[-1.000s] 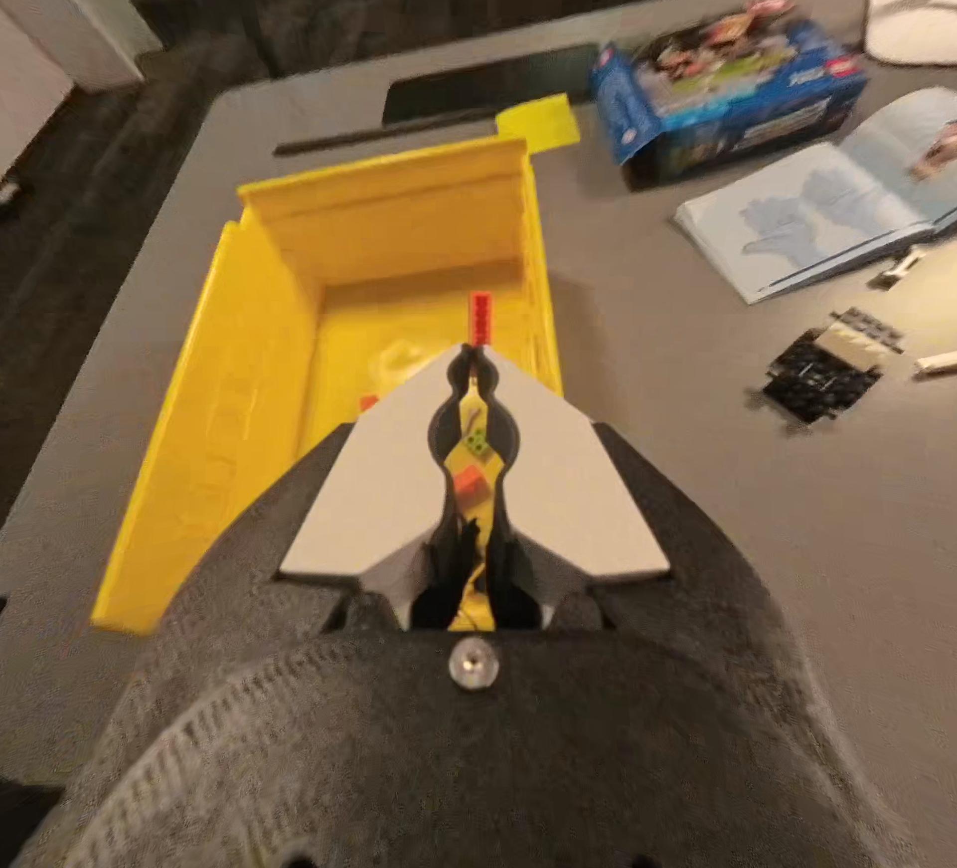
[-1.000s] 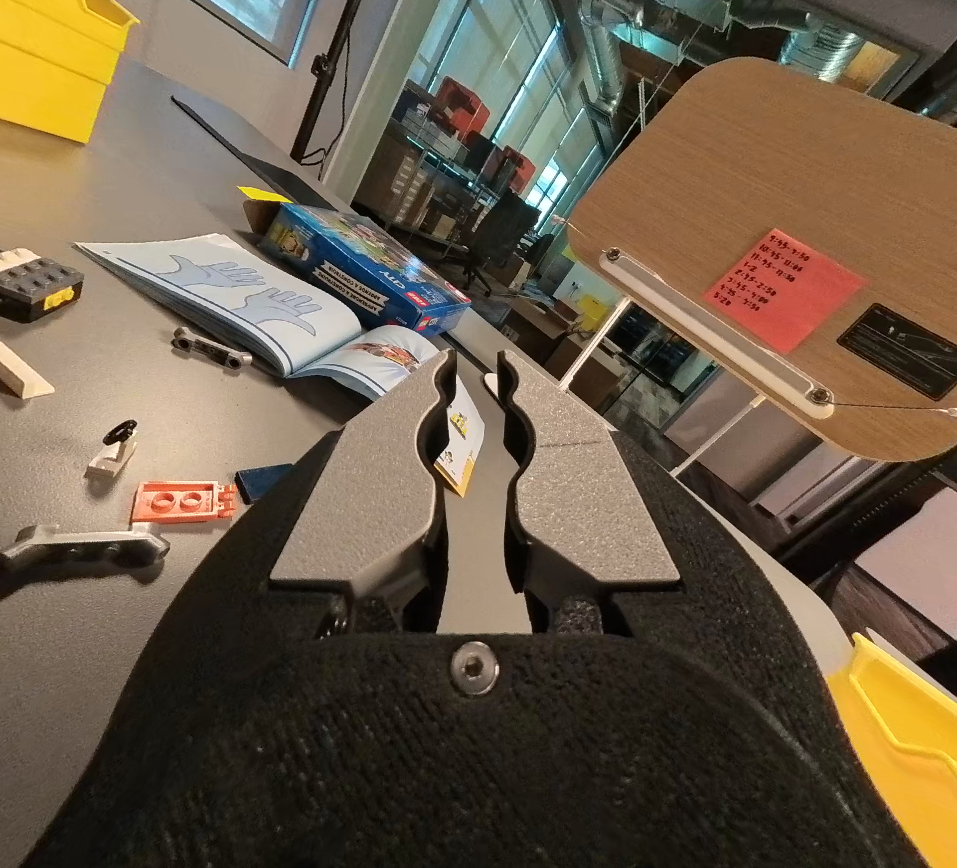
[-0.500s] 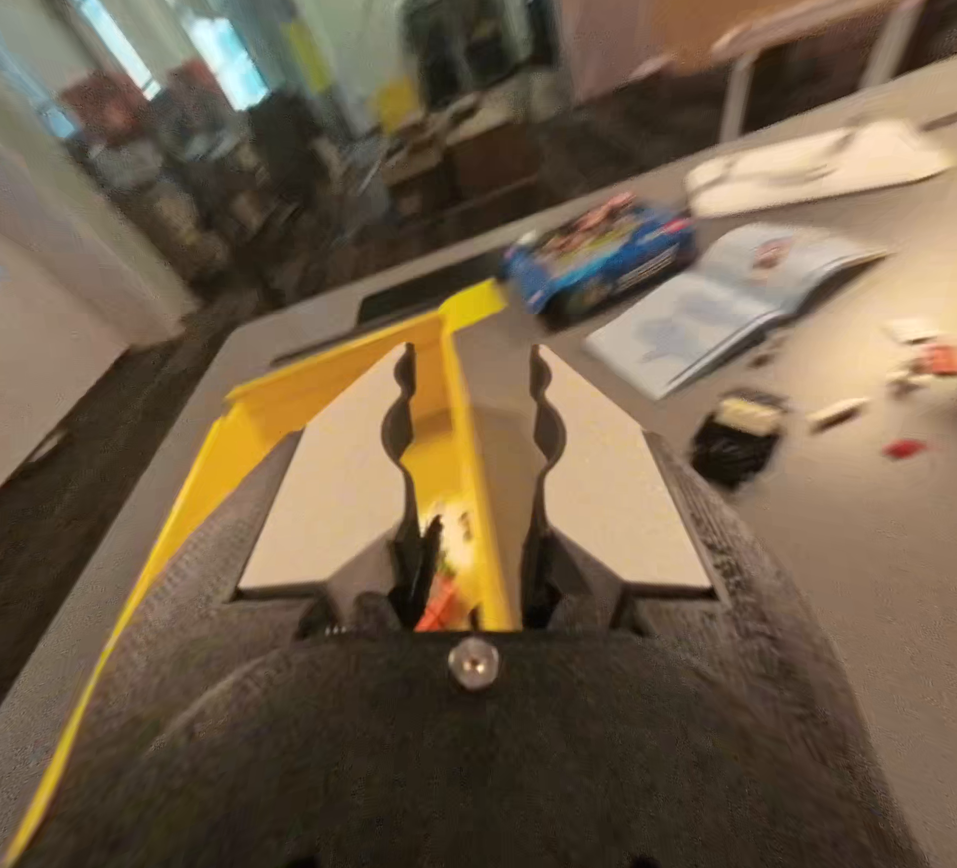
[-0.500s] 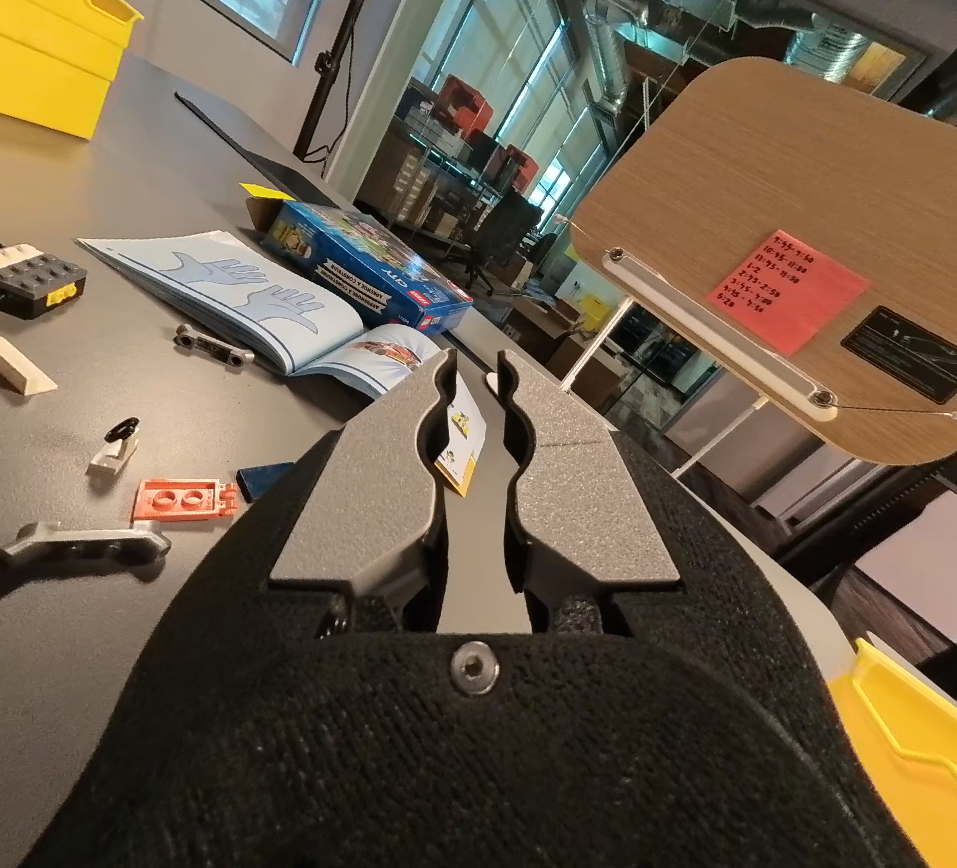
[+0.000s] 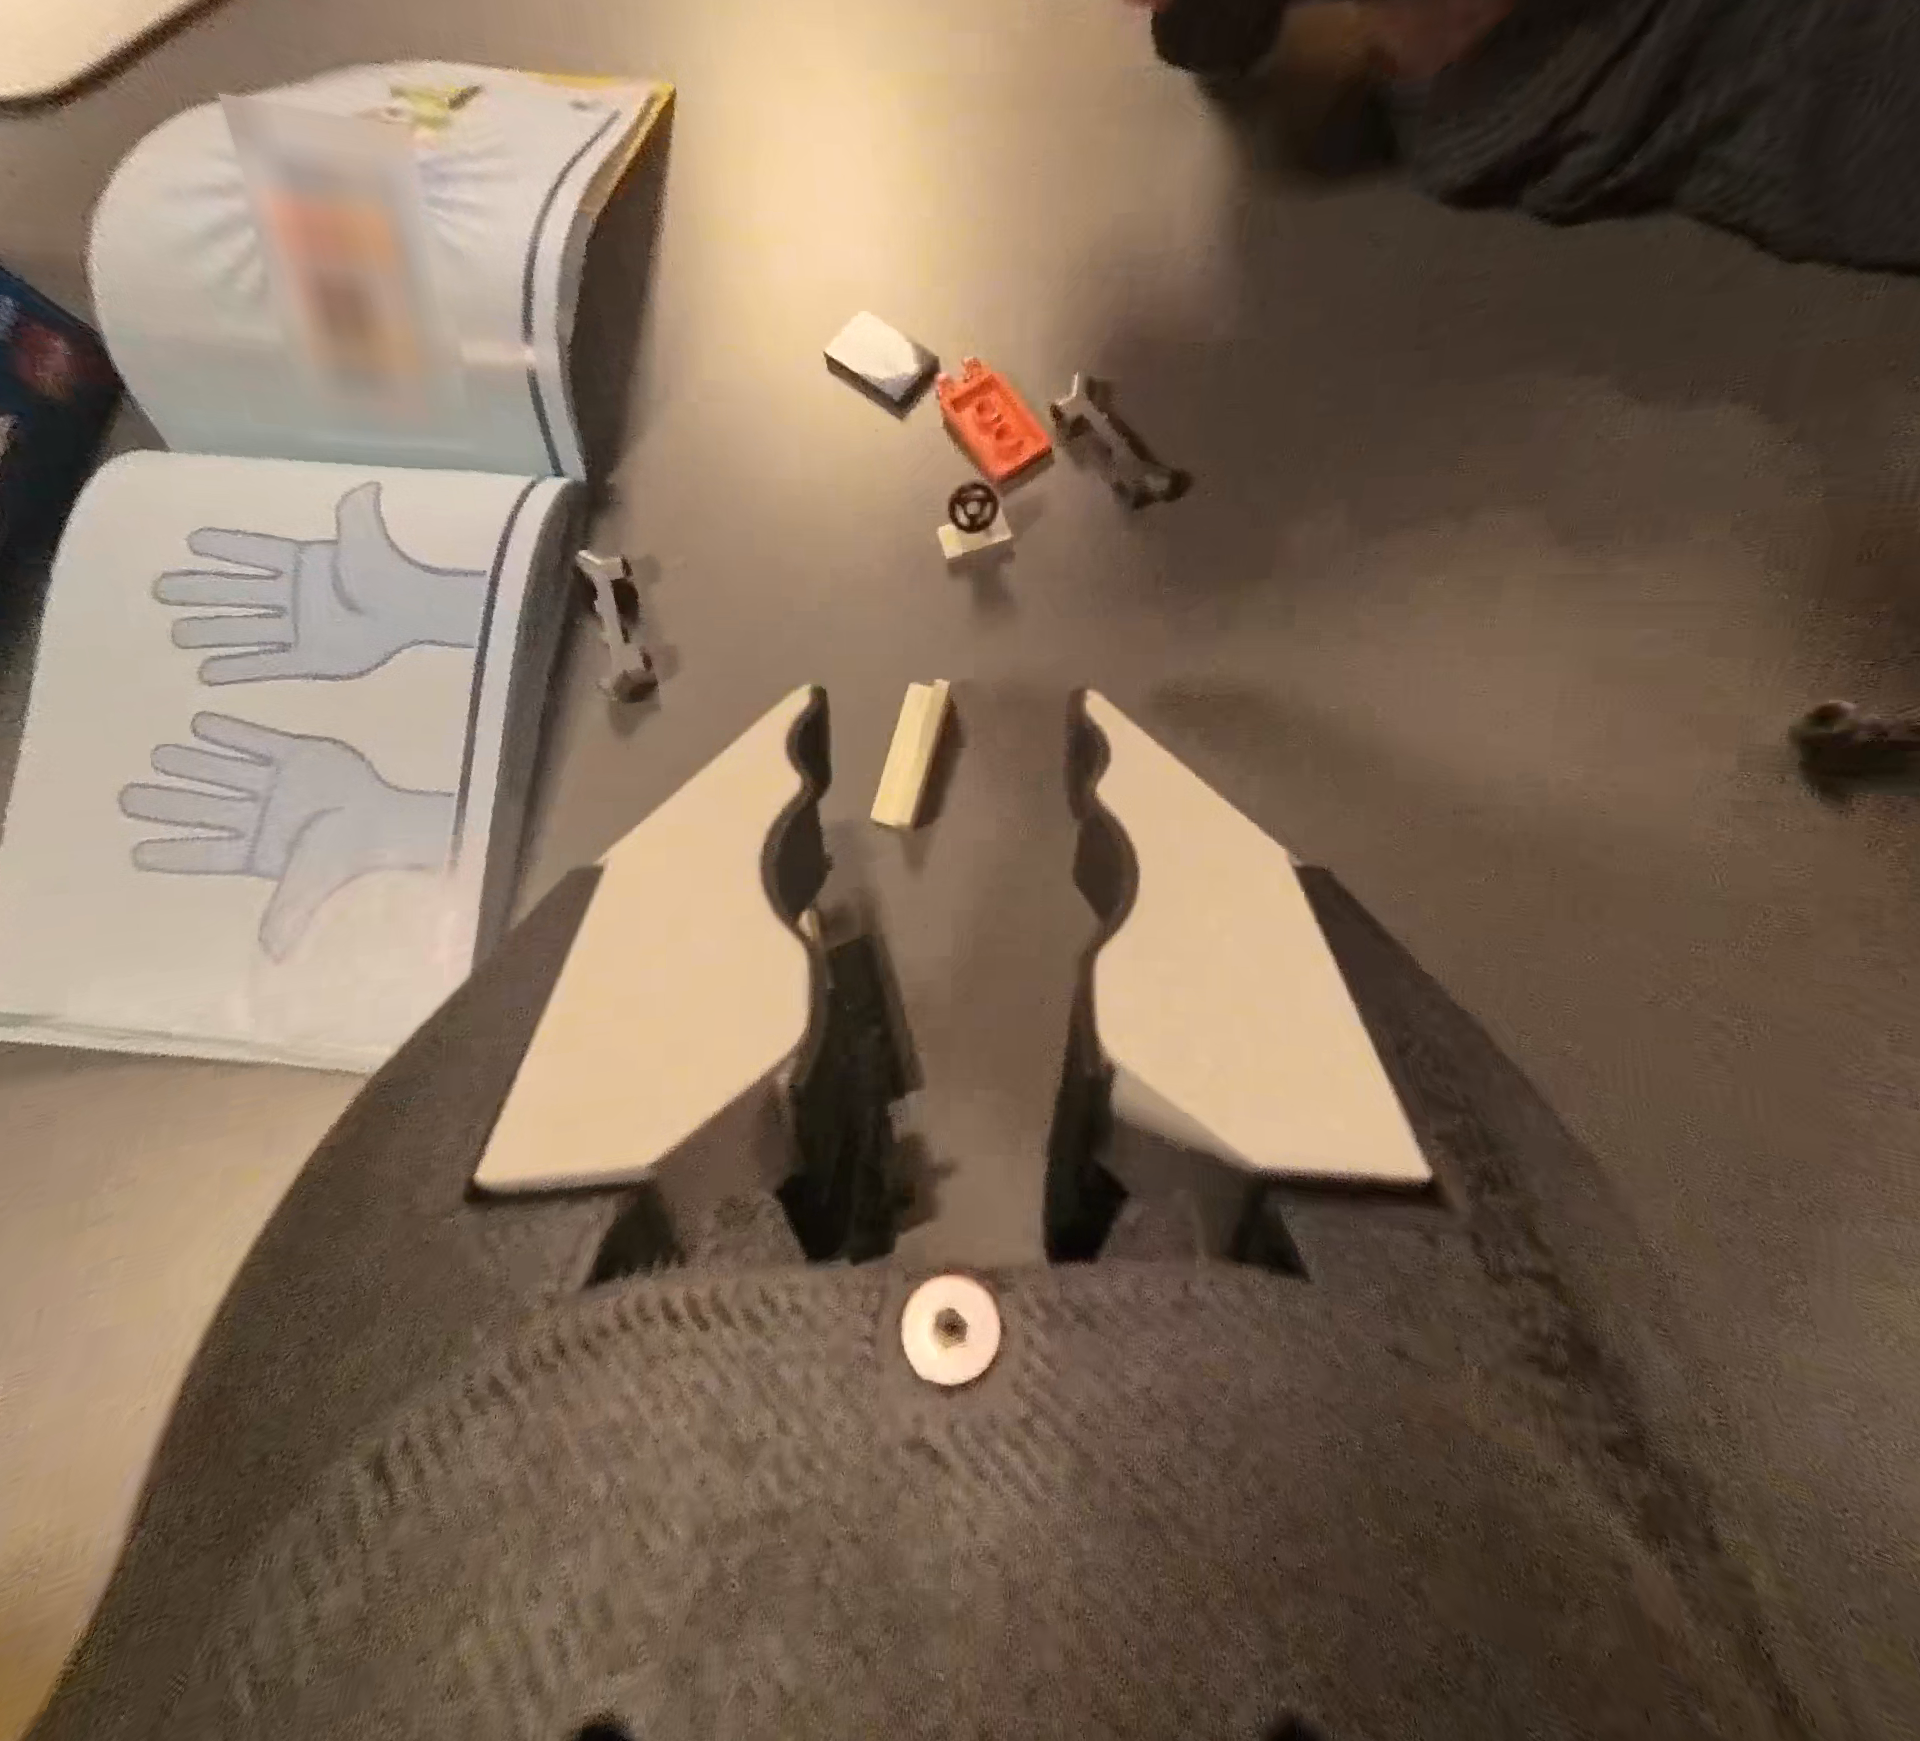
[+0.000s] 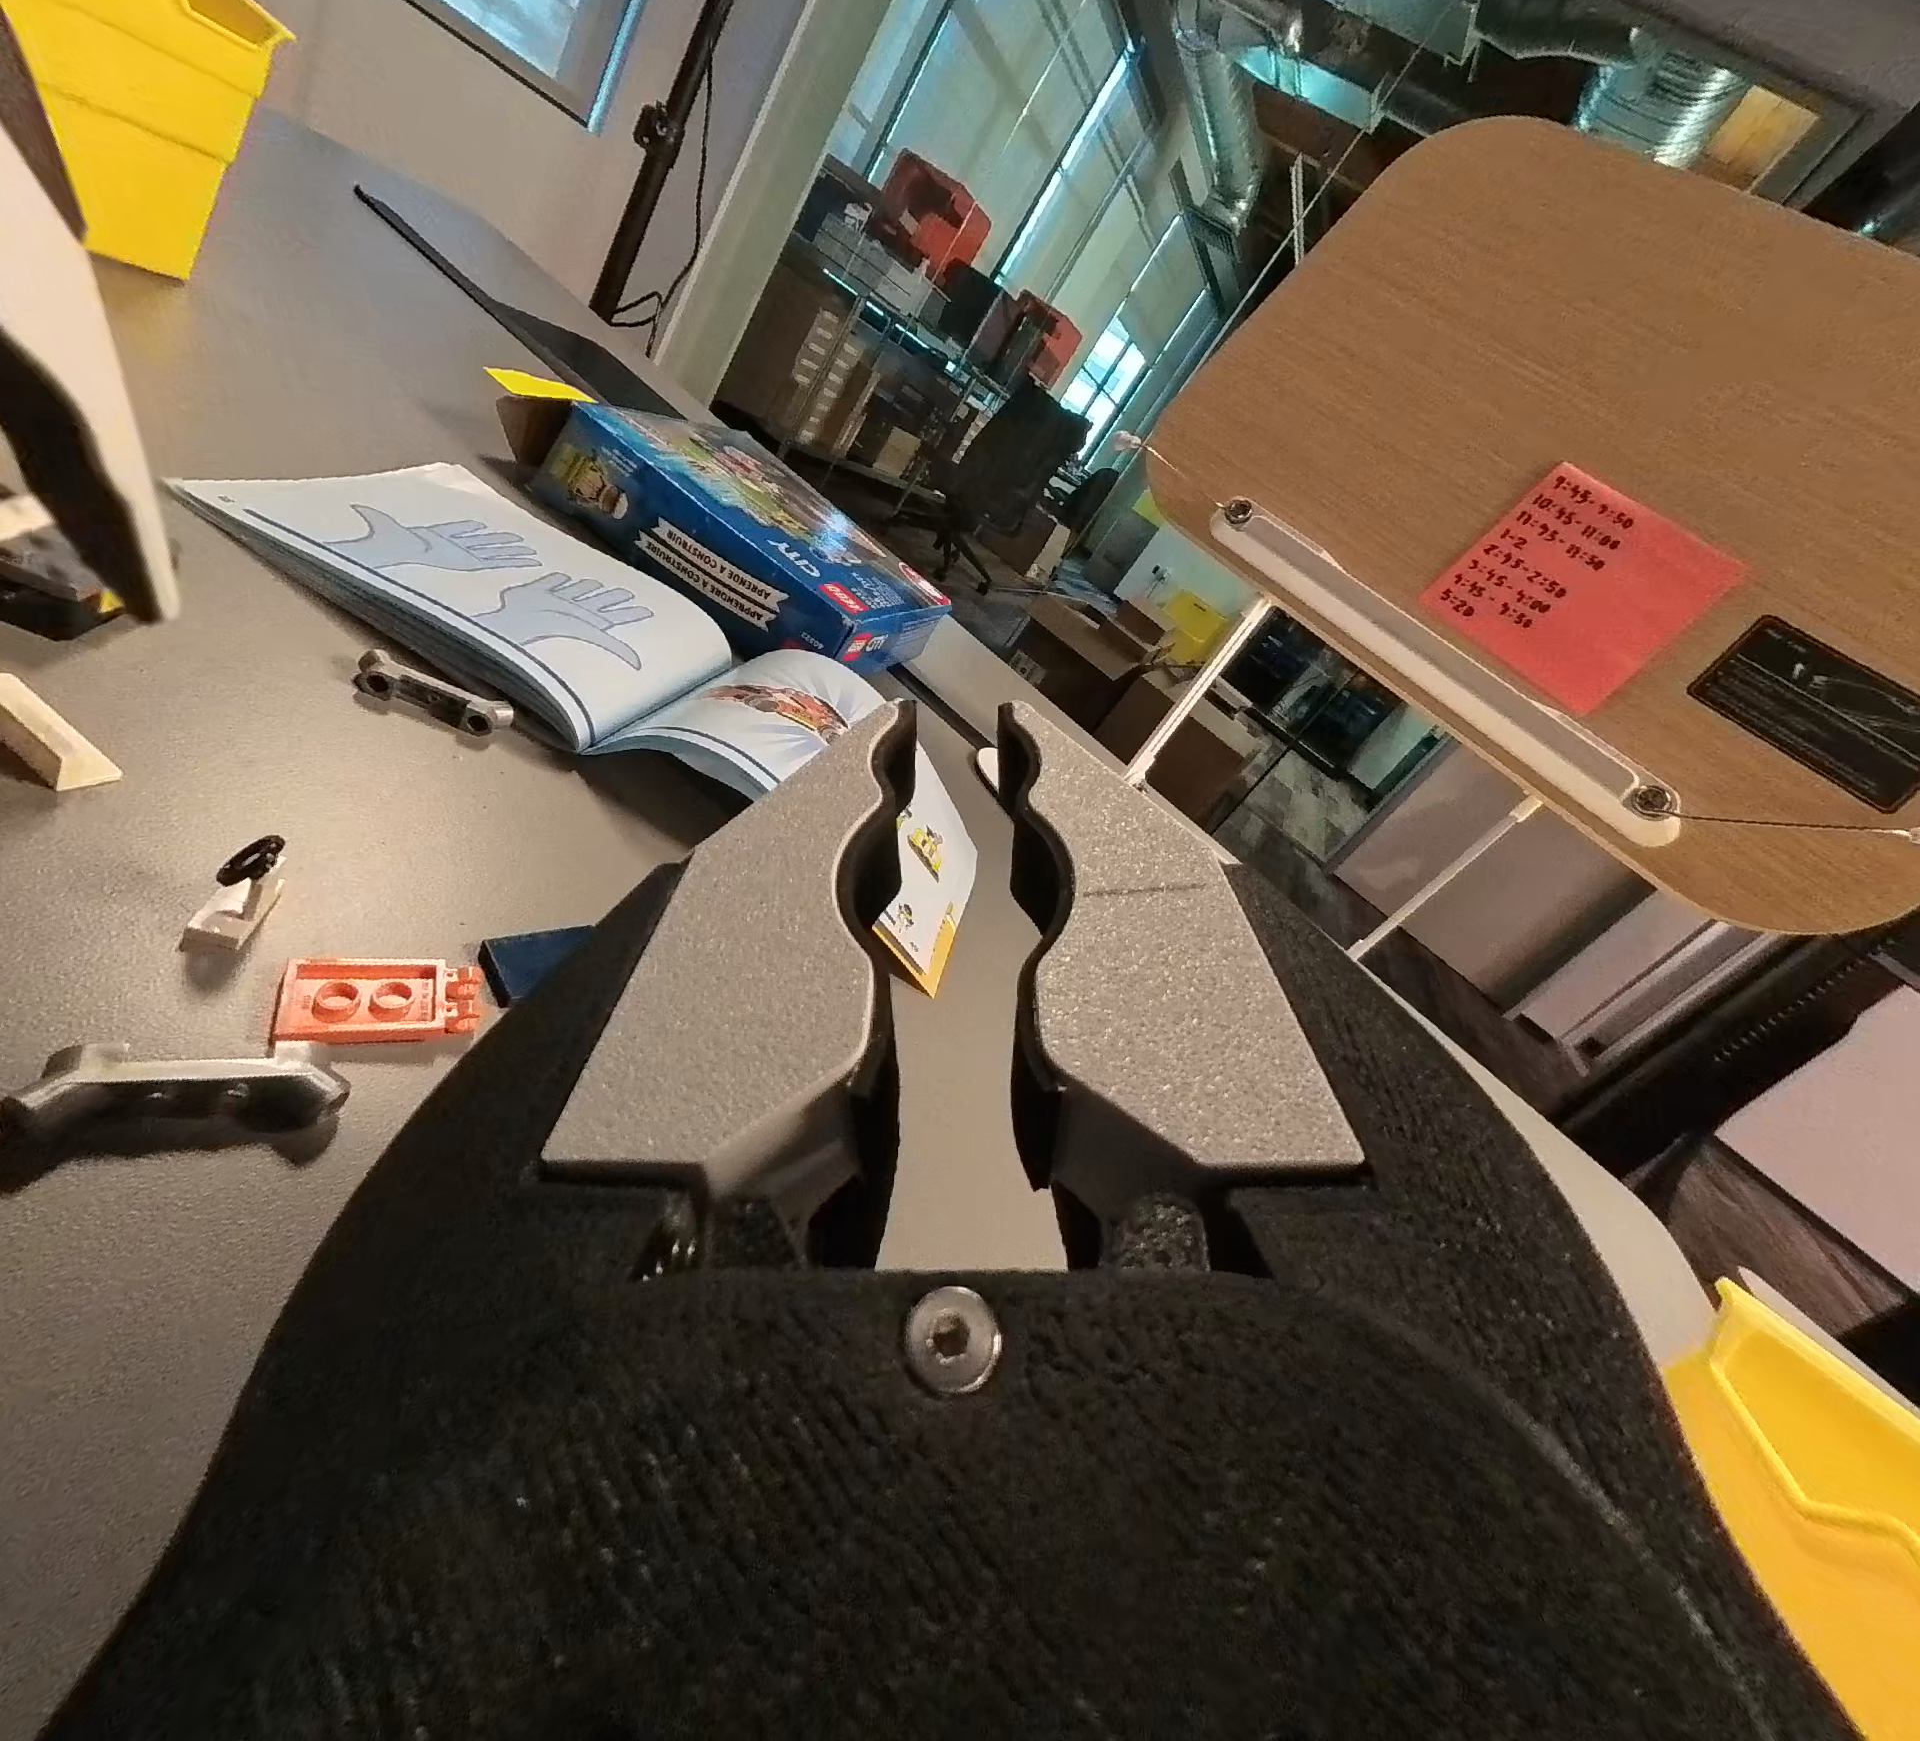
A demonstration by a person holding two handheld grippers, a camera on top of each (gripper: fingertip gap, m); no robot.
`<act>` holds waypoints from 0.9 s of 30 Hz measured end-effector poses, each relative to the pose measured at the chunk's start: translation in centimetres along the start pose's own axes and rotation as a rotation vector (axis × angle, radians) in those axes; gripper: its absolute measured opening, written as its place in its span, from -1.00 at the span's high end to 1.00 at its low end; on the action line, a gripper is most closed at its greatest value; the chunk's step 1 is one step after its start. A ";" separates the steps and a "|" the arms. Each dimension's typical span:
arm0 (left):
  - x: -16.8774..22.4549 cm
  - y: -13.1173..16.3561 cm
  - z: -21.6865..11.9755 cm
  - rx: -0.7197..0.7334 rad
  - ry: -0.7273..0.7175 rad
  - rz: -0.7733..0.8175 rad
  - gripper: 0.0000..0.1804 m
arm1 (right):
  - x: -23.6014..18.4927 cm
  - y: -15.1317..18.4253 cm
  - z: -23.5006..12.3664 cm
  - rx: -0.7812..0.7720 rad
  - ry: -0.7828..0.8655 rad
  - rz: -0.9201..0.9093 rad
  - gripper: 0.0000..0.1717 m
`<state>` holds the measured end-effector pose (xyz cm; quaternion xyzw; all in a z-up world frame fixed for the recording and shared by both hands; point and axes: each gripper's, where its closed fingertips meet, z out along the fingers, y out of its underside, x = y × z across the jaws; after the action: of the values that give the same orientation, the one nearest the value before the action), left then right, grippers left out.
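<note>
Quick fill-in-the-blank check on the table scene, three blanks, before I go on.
1. The left gripper has its jaws ____ over the cream bar.
2. The open booklet shows two drawn ____.
3. The plate beside the steering wheel piece is ____ in colour.

Missing words: open; hands; orange

An open booklet [image 6: 447,590] lies on the grey surface [image 6: 312,361] beside a blue box [image 6: 727,538]. Yellow bins [image 6: 125,91] stand at the far end. A tilted wooden board [image 6: 1558,403] carries a pink note [image 6: 1579,590].
</note>
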<state>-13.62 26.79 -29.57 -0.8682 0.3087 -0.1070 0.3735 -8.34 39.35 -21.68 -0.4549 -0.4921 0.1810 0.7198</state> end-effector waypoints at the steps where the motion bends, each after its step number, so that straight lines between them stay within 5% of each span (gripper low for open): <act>1: 0.1 0.4 0.4 -0.027 0.006 0.015 0.53 | 0.0 0.0 0.0 -0.001 -0.001 -0.001 0.84; 5: -0.5 1.7 1.4 -0.129 -0.041 0.070 0.64 | -0.1 0.0 0.1 -0.002 -0.004 -0.004 0.84; 11: 0.1 1.7 1.6 -0.084 0.033 -0.026 0.87 | -0.1 0.1 0.1 -0.005 -0.002 -0.009 0.84; 15: -0.5 1.7 0.4 -0.074 -0.074 0.022 0.98 | -0.1 0.0 0.1 -0.004 -0.003 -0.008 0.84; 21: -3.4 -1.5 -12.0 0.107 -0.512 0.034 0.98 | -0.1 0.0 0.0 0.000 -0.003 -0.006 0.84; 27: -7.5 7.5 -25.8 0.023 -0.947 -0.401 0.98 | -0.1 0.0 0.0 -0.003 -0.004 -0.011 0.82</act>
<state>-33.69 12.42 -16.58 -0.8594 -0.0683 0.2250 0.4541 -8.44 39.30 -21.77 -0.4529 -0.4964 0.1773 0.7191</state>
